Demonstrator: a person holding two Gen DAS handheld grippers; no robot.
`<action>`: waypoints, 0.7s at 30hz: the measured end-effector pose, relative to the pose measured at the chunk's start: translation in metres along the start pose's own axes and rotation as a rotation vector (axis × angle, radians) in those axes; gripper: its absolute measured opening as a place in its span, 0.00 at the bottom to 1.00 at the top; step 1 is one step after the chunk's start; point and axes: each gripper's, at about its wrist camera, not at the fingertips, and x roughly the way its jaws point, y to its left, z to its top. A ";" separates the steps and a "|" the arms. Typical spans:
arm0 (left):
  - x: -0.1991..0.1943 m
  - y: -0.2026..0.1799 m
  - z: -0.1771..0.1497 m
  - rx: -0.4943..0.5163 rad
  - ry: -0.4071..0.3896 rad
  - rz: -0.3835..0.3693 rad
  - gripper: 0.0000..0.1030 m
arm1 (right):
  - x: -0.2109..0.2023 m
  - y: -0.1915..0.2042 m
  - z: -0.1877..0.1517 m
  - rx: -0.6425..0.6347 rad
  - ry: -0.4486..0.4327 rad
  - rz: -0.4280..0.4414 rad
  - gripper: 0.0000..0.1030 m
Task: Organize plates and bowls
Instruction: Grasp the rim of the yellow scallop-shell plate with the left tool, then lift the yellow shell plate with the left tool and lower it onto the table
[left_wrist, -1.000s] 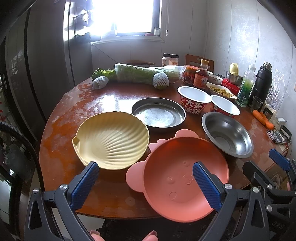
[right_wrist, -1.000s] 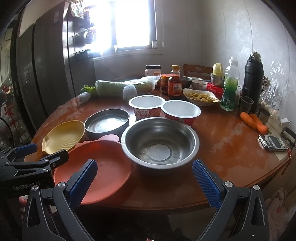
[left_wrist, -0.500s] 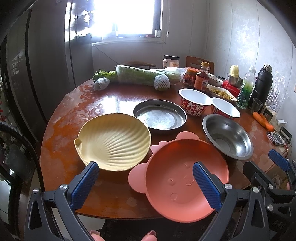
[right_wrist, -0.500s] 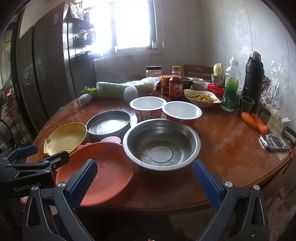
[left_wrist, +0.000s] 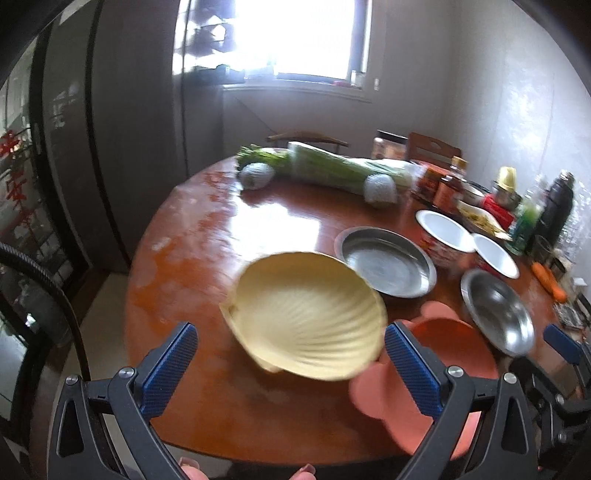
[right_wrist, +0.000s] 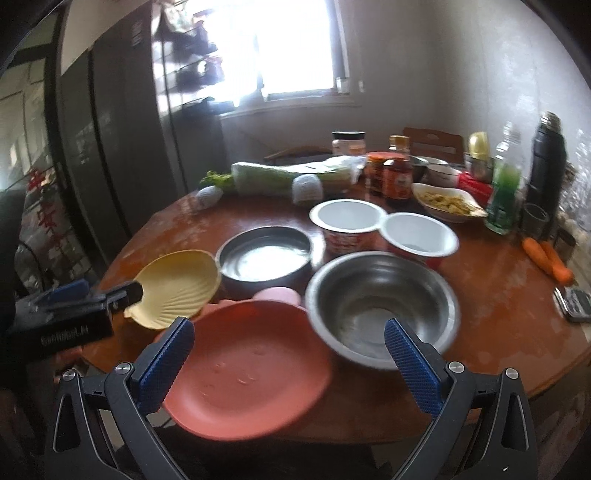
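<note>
Both grippers, left gripper (left_wrist: 290, 354) and right gripper (right_wrist: 288, 350), are hovering with jaws apart, holding nothing. Nothing is stacked: shell plate (left_wrist: 306, 314), pink plate (right_wrist: 243, 365) and steel bowl (right_wrist: 380, 306) are sitting along the table's (left_wrist: 207, 236) near edge, untouched.

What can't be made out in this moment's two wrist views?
- Pink plate, left wrist view: partly behind a gripper finger and the shell plate.
- Labels on the jars, right wrist view: motion-blurred, unreadable.
- Scene outside the window: blown out by glare.
- Right gripper, left wrist view: cut off by the frame edge.
</note>
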 end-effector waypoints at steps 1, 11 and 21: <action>0.002 0.006 0.003 0.003 -0.002 0.014 0.99 | 0.005 0.007 0.003 -0.018 0.007 0.011 1.00; 0.046 0.044 0.038 0.083 0.059 0.040 0.99 | 0.060 0.056 0.022 -0.043 0.151 0.196 1.00; 0.093 0.031 0.055 0.225 0.080 -0.063 0.98 | 0.101 0.077 0.035 -0.057 0.211 0.207 0.93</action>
